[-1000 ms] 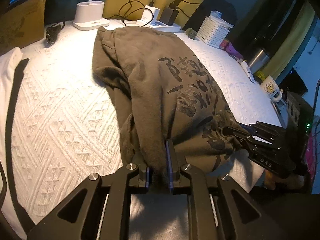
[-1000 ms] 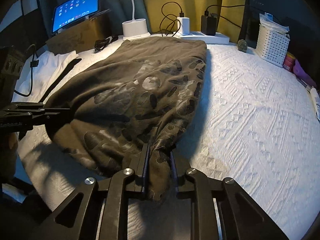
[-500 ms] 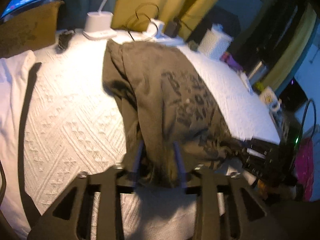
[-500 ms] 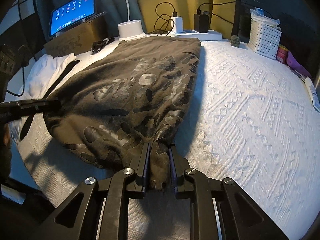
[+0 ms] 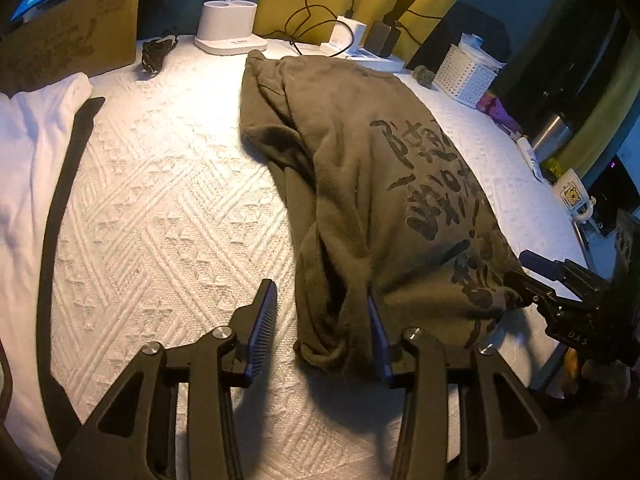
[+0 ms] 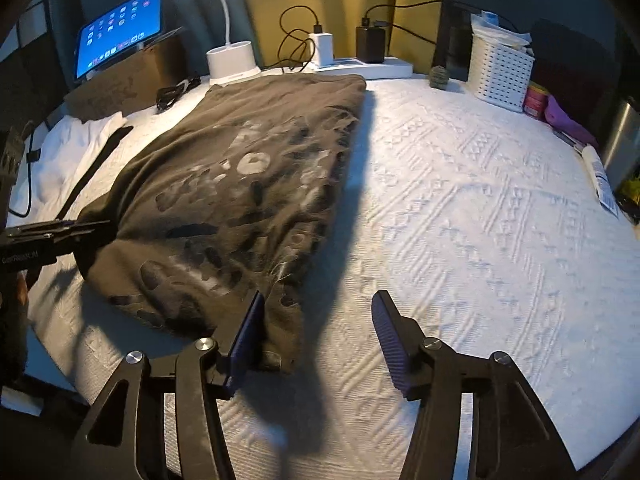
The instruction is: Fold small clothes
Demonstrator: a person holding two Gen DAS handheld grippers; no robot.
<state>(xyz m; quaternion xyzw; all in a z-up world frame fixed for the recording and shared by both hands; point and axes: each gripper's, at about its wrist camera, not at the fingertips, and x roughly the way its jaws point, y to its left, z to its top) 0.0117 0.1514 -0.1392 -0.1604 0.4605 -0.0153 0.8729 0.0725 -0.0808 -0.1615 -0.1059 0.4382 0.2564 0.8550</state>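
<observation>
I am holding both my left gripper (image 5: 322,312) and right gripper (image 6: 318,328) spread wide, lifting clear at six o'clock of the folded shirt (image 5: 360,168) without snagging its hem.

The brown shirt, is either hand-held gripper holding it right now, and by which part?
Nothing is held. Both the left hand-held gripper and right hand-held gripper are open at the brown shirt's near edge.

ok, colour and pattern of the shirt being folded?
Dark olive-brown shirt with black brush-style print; clearest in the left wrist view.
</observation>
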